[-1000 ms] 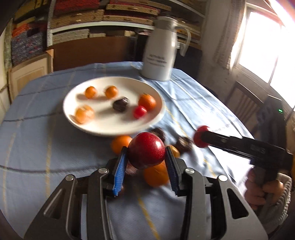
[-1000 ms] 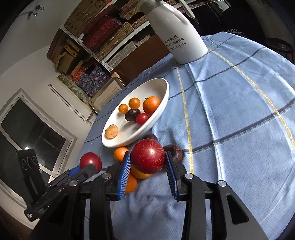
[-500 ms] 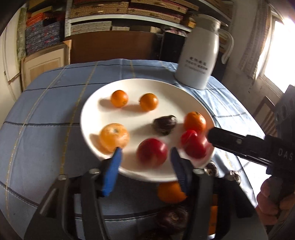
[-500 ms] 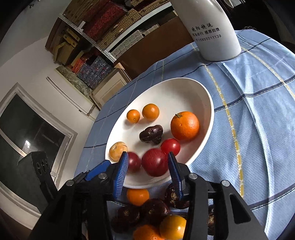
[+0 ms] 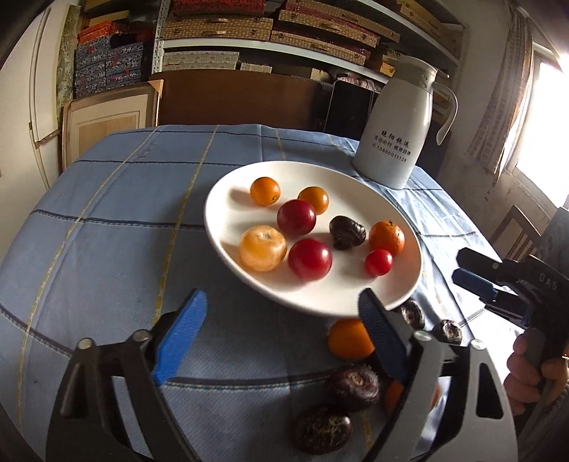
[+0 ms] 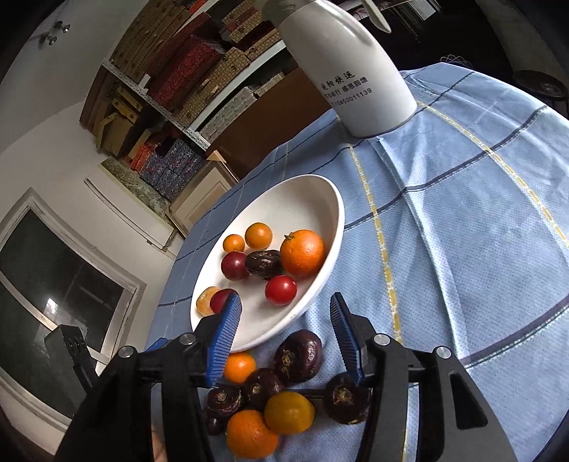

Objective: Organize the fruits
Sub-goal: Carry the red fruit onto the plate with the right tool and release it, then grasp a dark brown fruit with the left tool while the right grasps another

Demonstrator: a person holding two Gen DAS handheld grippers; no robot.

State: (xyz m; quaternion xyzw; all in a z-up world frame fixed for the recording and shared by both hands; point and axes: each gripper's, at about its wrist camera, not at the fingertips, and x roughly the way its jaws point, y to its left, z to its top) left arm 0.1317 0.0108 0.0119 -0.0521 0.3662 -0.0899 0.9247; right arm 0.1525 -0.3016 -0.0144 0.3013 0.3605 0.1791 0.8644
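Note:
A white plate [image 5: 398,220] [image 6: 320,199] on the blue cloth holds several fruits: two dark red plums [image 5: 309,258] [image 5: 296,216], a small red tomato [image 5: 378,262], oranges [image 5: 387,237] and a dark chestnut [image 5: 346,231]. My left gripper [image 5: 281,309] is open and empty just before the plate's near rim. My right gripper [image 6: 284,312] is open and empty over the plate's near edge; it also shows in the left wrist view [image 5: 476,273]. Loose oranges [image 6: 250,433] and dark chestnuts [image 6: 298,355] lie on the cloth below the right gripper.
A white thermos jug [image 5: 398,131] [image 6: 352,74] stands beyond the plate at the back right. Shelves with boxes [image 5: 266,32] stand behind the table. A wooden chair [image 5: 515,231] is at the right edge. Loose fruit [image 5: 350,337] lies by the left gripper's right finger.
Both grippers carried a red plum over to the plate, opened and let go. Both plums now lie on the plate and both grippers have drawn back empty.

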